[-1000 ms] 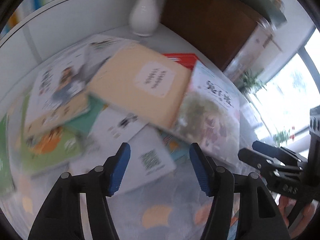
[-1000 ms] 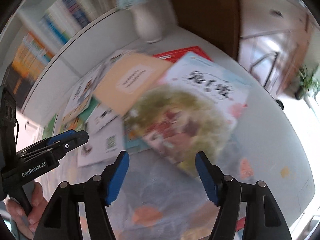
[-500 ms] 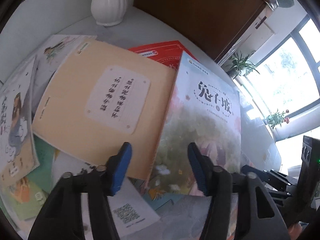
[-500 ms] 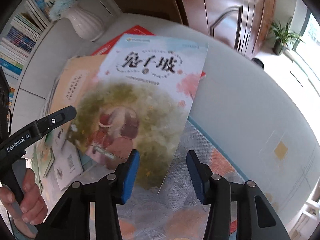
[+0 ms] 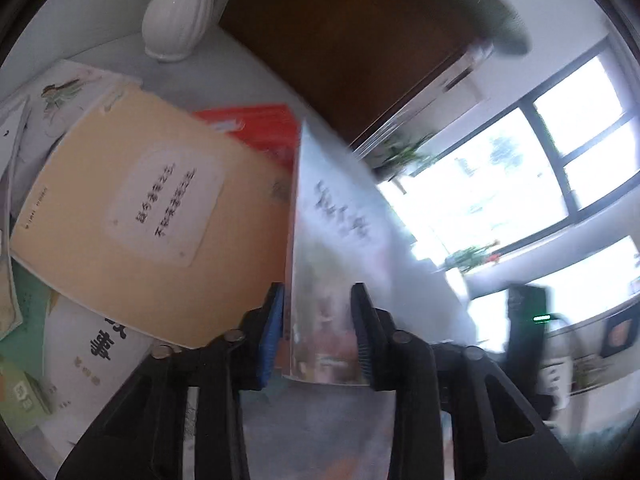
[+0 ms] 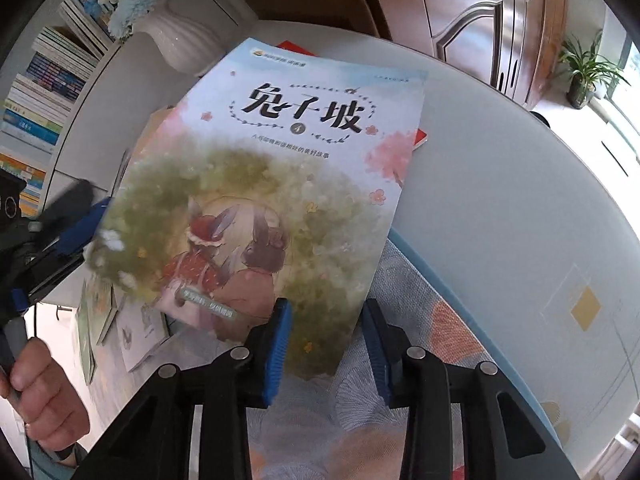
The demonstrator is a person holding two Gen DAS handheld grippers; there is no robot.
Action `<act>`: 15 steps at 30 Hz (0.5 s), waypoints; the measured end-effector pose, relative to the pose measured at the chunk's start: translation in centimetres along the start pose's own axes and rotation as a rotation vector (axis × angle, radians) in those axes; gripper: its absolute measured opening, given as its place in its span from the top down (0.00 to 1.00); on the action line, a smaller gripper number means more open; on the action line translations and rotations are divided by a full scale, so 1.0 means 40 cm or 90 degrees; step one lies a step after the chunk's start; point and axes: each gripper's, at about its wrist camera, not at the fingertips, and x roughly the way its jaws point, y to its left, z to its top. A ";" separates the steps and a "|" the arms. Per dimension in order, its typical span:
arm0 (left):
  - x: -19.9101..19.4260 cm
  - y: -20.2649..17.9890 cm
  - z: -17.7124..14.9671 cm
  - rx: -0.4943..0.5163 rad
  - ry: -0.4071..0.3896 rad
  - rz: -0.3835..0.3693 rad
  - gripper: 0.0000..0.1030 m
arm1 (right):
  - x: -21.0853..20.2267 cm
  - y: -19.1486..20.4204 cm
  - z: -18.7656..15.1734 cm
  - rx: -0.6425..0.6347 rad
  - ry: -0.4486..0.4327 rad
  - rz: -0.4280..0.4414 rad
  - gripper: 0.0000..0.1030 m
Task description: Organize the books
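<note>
A picture book with two rabbits on a pale blue and green cover [image 6: 280, 184] is lifted and tilted above the table. My left gripper [image 5: 318, 334] has its jaws around the book's lower left edge [image 5: 332, 264], with a gap showing beside the fingers. From the right wrist view the left gripper [image 6: 80, 220] sits at the book's left edge. My right gripper [image 6: 324, 344] is open, with the book's lower right corner between its fingers. A cream-yellow book [image 5: 132, 216] and a red book [image 5: 256, 128] lie underneath.
A white ribbed vase [image 5: 180, 16] with flowers [image 6: 132, 4] stands at the back. Several more books [image 5: 80, 352] lie spread at the left. A shelf of books [image 6: 44, 92] is behind. A patterned mat [image 6: 432, 320] covers the near table. A wooden cabinet [image 6: 480, 20] stands beyond.
Both grippers moved in onto the rabbit book. The left gripper narrowed around its edge and the book has tilted up off the pile. The right gripper's fingers now straddle its lower corner.
</note>
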 end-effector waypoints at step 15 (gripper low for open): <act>-0.105 -0.036 -0.058 -0.036 -0.081 -0.066 0.94 | -0.056 0.070 0.002 -0.076 -0.023 0.035 0.64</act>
